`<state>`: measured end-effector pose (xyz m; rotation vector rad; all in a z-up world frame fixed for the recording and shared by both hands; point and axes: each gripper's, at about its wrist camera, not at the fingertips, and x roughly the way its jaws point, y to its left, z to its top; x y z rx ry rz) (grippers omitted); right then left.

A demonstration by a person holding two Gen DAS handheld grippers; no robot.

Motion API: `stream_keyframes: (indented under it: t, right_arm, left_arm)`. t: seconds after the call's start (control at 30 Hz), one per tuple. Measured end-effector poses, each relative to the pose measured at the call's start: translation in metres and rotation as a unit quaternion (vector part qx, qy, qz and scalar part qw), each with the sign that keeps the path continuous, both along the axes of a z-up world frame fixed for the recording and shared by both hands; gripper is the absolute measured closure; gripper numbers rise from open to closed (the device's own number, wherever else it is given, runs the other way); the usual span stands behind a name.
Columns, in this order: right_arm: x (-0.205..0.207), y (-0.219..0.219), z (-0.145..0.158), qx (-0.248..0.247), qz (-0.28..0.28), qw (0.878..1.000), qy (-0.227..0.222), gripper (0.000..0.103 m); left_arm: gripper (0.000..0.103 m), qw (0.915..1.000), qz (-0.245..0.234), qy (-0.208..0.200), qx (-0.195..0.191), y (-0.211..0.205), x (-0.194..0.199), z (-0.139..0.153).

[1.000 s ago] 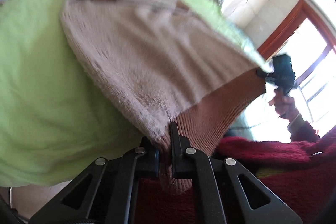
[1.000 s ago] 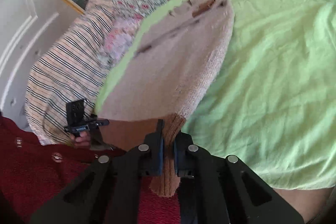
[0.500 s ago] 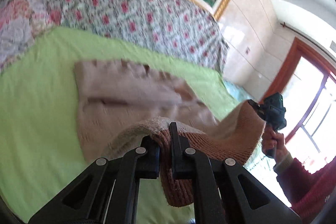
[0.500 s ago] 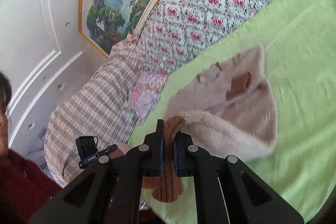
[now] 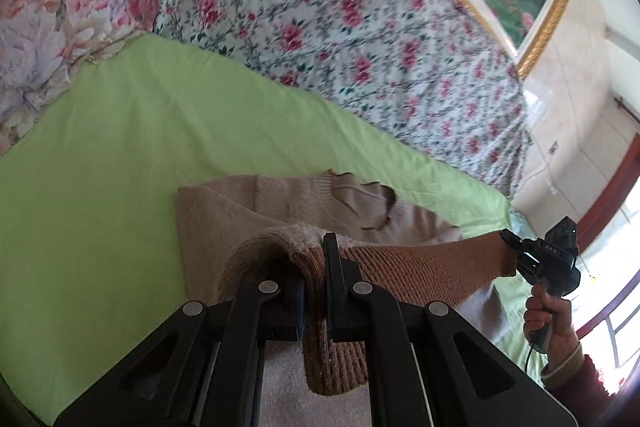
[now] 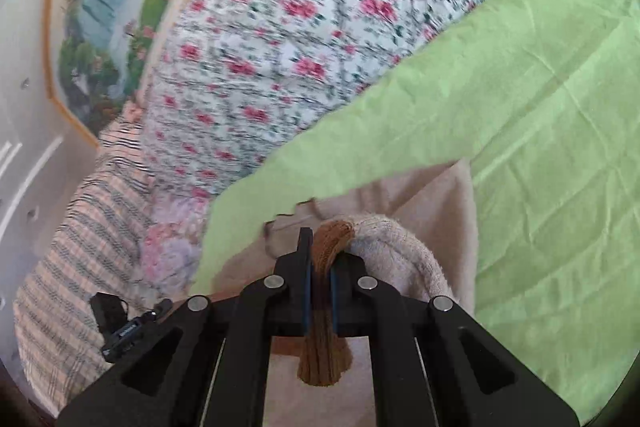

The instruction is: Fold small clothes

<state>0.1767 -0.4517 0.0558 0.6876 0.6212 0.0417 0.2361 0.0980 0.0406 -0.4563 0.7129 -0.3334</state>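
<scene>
Two grippers, left gripper (image 5: 314, 283) and right gripper (image 6: 320, 267), are each pinching the brown hem of the sweater (image 5: 280, 203), which is lying on the green bed sheet (image 5: 120, 147), straight ahead of both

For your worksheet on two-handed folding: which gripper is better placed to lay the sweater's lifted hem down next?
Neither alone, probably. The left gripper and right gripper each pinch one end of the brown ribbed hem, stretched level between them above the sweater on the green sheet. Lowering together looks best.
</scene>
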Motion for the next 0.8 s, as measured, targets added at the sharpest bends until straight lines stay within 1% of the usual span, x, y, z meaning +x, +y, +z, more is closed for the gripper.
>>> stream_keyframes:
  t: [0.1,0.17,0.3,0.37,0.4,0.43,0.47,0.5,0.53,0.57,0.6,0.63,0.67,0.7,0.77,0.8]
  right_arm:
    - [0.020,-0.007,-0.021,-0.005,-0.005,0.999,0.033,0.095]
    - [0.027,-0.010,-0.034,-0.006,-0.004,0.999,0.051,0.095]
    - [0.025,-0.014,-0.046,0.004,-0.010,0.998,0.062,0.091]
    - [0.017,-0.017,-0.045,0.012,-0.018,0.998,0.060,0.084]
    - [0.011,-0.017,-0.042,0.013,-0.023,0.998,0.057,0.077]
    - [0.004,-0.014,-0.038,0.010,-0.025,0.998,0.050,0.072]
    - [-0.006,-0.011,-0.032,0.004,-0.025,0.999,0.038,0.070]
    - [-0.018,-0.003,-0.025,-0.007,-0.017,0.999,0.026,0.069]
    - [-0.025,0.005,-0.021,-0.011,-0.001,1.000,0.015,0.069]
    - [-0.030,0.015,-0.019,-0.013,0.022,1.000,0.008,0.069]
    - [-0.031,0.031,-0.021,-0.018,0.059,0.998,0.011,0.069]
    - [-0.031,0.049,-0.026,-0.032,0.095,0.995,0.028,0.069]
    - [-0.030,0.064,-0.031,-0.048,0.119,0.991,0.044,0.069]
    - [-0.026,0.081,-0.038,-0.075,0.146,0.984,0.063,0.069]
    - [-0.017,0.104,-0.049,-0.124,0.182,0.971,0.091,0.069]
    - [-0.010,0.109,-0.053,-0.150,0.183,0.966,0.108,0.069]
  left_arm:
    - [0.097,0.9995,0.005,0.029,0.011,-0.003,0.029,-0.023]
    - [0.097,0.9988,0.009,0.046,0.015,-0.003,0.039,-0.038]
    - [0.095,0.9971,0.012,0.074,0.015,-0.001,0.043,-0.059]
    - [0.092,0.9964,0.012,0.083,0.010,-0.001,0.038,-0.063]
    - [0.087,0.9962,0.010,0.086,0.010,-0.001,0.033,-0.062]
    - [0.086,0.9963,0.006,0.086,0.009,-0.002,0.026,-0.059]
    - [0.081,0.9966,-0.001,0.082,0.009,-0.004,0.014,-0.055]
    - [0.077,0.9968,-0.009,0.079,0.008,-0.007,0.004,-0.052]
    - [0.075,0.9969,-0.020,0.076,0.007,-0.013,-0.007,-0.050]
    - [0.074,0.9964,-0.039,0.075,0.006,-0.025,-0.018,-0.049]
    - [0.074,0.9953,-0.062,0.075,0.007,-0.038,-0.025,-0.049]
    - [0.074,0.9939,-0.080,0.075,0.009,-0.048,-0.030,-0.049]
    - [0.074,0.9913,-0.106,0.075,0.018,-0.066,-0.034,-0.050]
    - [0.074,0.9895,-0.120,0.076,0.025,-0.076,-0.034,-0.051]
    - [0.074,0.9854,-0.141,0.080,0.051,-0.096,-0.029,-0.054]
    - [0.074,0.9843,-0.141,0.081,0.068,-0.101,-0.023,-0.055]
